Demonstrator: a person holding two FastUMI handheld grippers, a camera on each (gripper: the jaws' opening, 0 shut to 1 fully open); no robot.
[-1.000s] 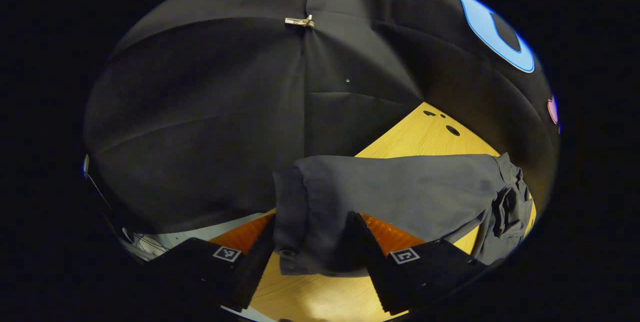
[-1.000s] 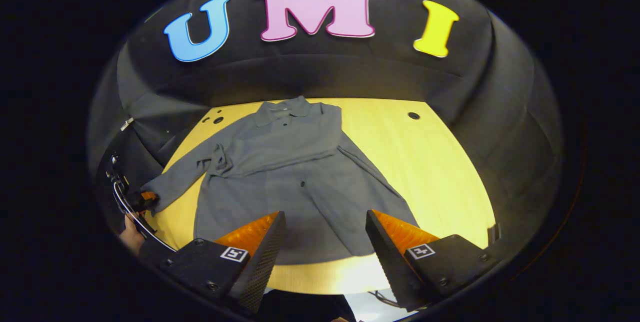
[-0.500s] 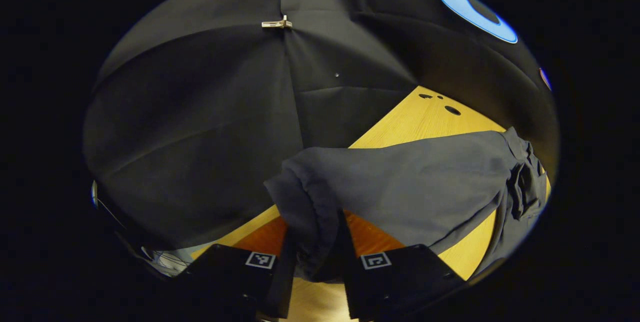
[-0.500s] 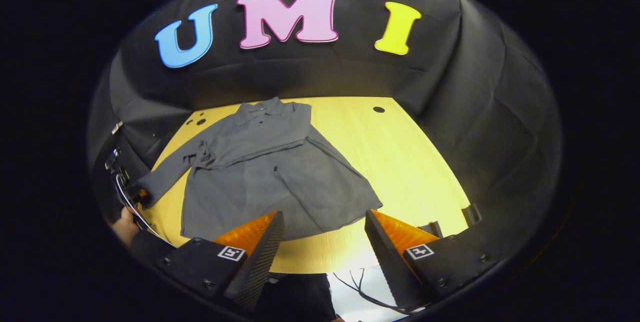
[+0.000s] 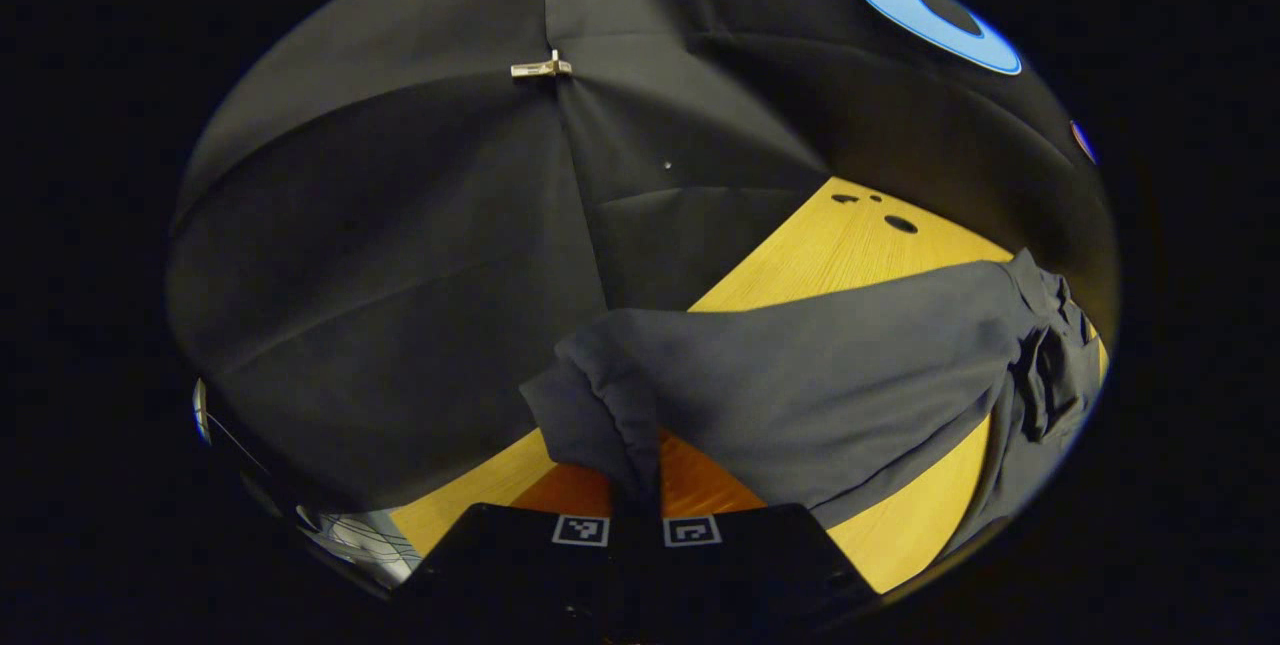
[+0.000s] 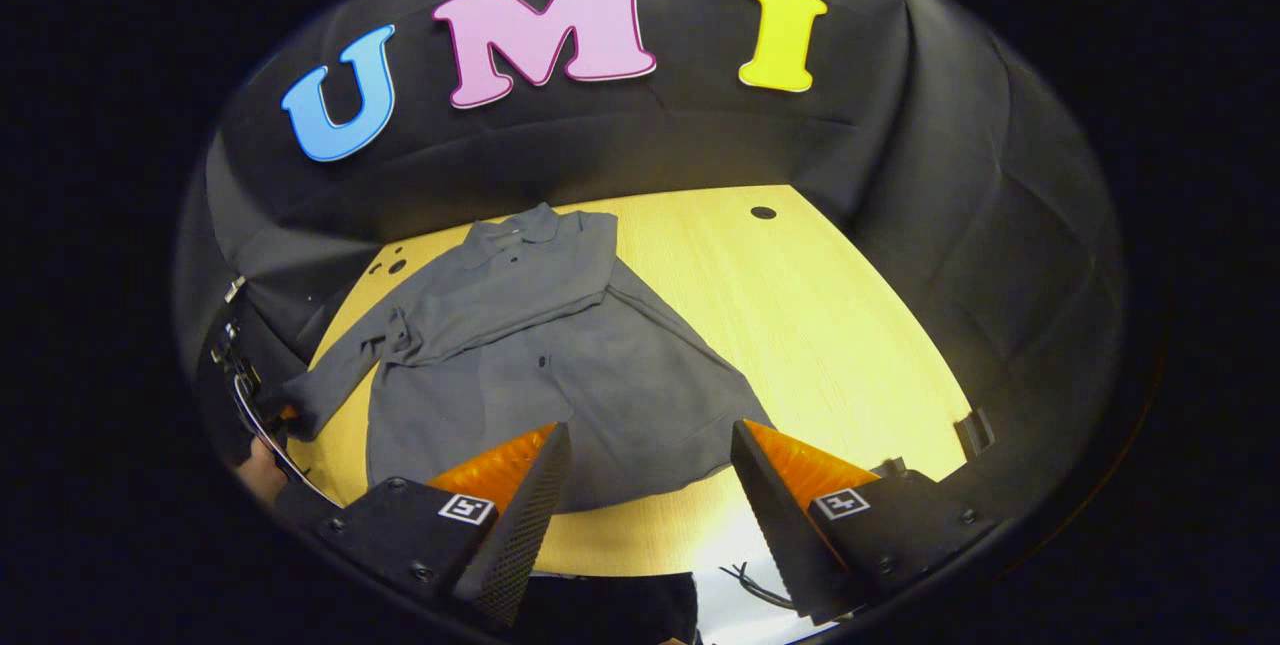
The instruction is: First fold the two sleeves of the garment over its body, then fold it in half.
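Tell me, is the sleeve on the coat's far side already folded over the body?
Folded. In the right gripper view that sleeve lies across the chest of the coat, pointing toward the other sleeve.

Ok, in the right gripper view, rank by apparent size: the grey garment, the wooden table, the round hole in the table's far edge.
1. Wooden table, largest, even with part of it covered.
2. Grey garment, spread over the table's left half.
3. Round hole, by far the smallest, though its distance from the camera shrinks it somewhat.
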